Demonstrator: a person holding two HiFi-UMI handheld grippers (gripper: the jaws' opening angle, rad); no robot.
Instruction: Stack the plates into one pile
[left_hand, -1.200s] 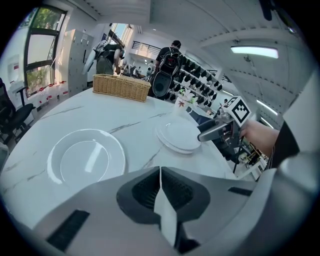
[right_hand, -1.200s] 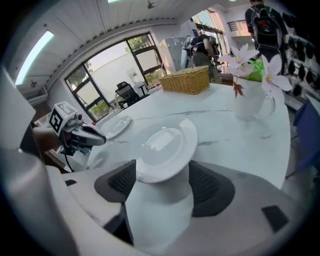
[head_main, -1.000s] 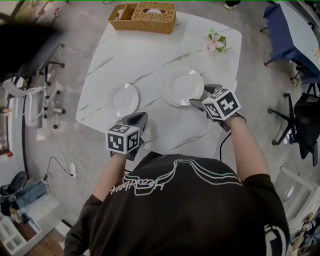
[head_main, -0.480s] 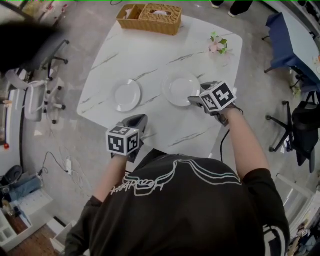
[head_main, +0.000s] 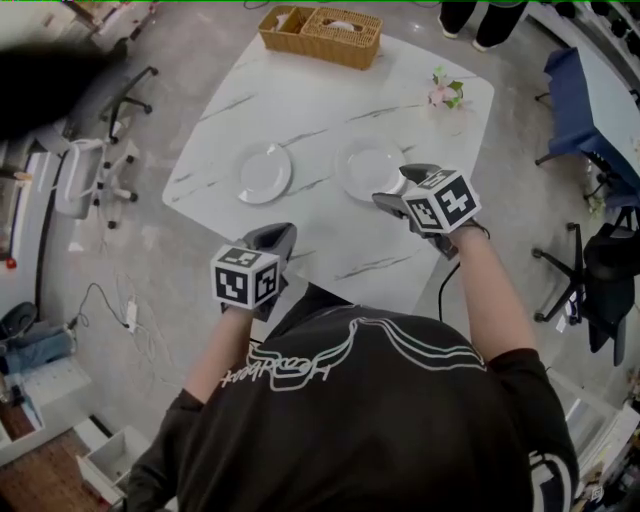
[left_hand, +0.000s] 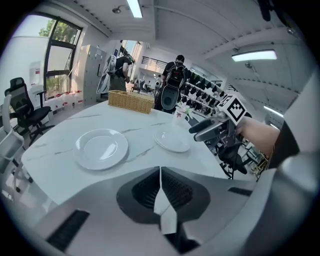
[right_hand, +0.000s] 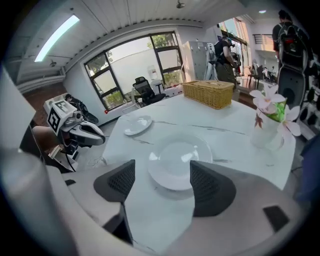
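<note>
Two white plates lie apart on the white marble table (head_main: 300, 110). The left plate (head_main: 265, 172) (left_hand: 101, 148) (right_hand: 138, 125) is slightly smaller than the right plate (head_main: 370, 168) (left_hand: 171, 141) (right_hand: 176, 159). My right gripper (head_main: 395, 196) (right_hand: 162, 166) is open, its jaws low at the near edge of the right plate, and it holds nothing. My left gripper (head_main: 274, 236) (left_hand: 160, 171) is shut and empty. It hovers over the table's near edge, well short of the left plate.
A wicker basket (head_main: 322, 32) (left_hand: 131, 101) (right_hand: 209, 93) stands at the table's far edge. A small vase of flowers (head_main: 445, 90) (right_hand: 270, 117) is at the far right corner. Office chairs (head_main: 95, 170) stand left of the table, and people stand beyond it.
The head view has drawn back, so the table and plates look smaller. Both grippers keep about the same places relative to the plates, and neither plate has moved.
</note>
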